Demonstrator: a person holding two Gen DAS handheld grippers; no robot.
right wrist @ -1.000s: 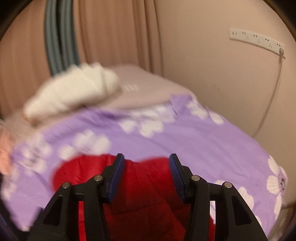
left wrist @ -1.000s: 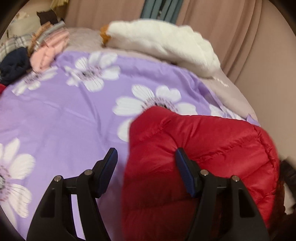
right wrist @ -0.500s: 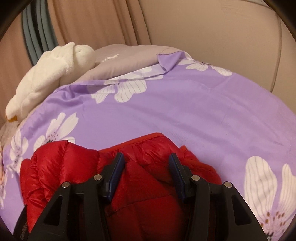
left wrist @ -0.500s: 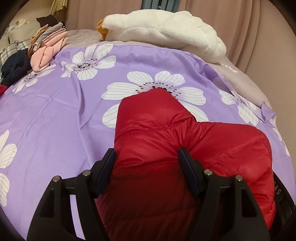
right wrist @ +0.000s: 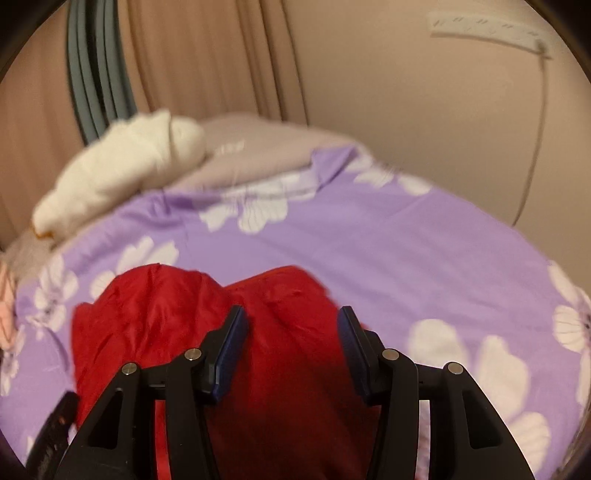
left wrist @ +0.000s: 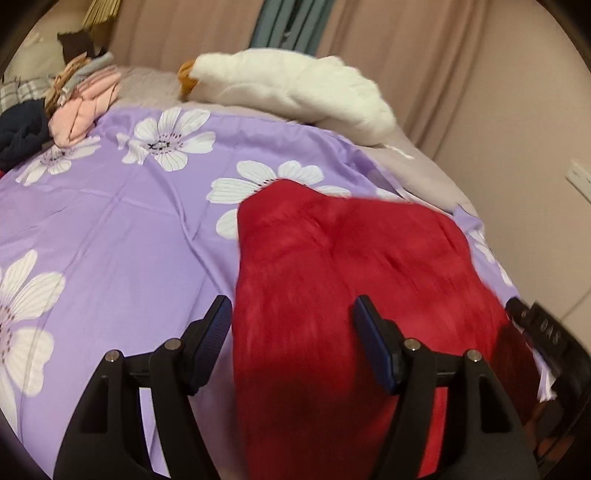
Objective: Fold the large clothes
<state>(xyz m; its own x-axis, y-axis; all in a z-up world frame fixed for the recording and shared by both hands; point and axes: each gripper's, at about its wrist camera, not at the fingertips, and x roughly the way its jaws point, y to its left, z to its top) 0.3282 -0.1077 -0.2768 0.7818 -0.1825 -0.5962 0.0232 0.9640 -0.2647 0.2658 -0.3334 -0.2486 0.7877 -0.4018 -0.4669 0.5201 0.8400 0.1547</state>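
A red puffy down jacket (left wrist: 351, 280) lies bunched on a purple bedsheet with white flowers (left wrist: 122, 236). It also shows in the right wrist view (right wrist: 207, 325). My left gripper (left wrist: 295, 332) is open, its jaws wide apart over the jacket's left part. My right gripper (right wrist: 291, 339) is open, its jaws apart over the jacket's right part. Neither pair of blue pads (left wrist: 373, 339) pinches the cloth. The jacket's near end is hidden under the grippers.
A white plush toy (left wrist: 295, 85) lies at the bed's far end. A pile of pink, grey and dark clothes (left wrist: 74, 107) sits at the far left. Curtains (right wrist: 192, 59) and a wall with a power strip (right wrist: 487, 29) stand behind the bed.
Both grippers have pulled back and risen, so the jacket looks smaller and lower in both views. The views are blurred by motion. Both grippers stay open.
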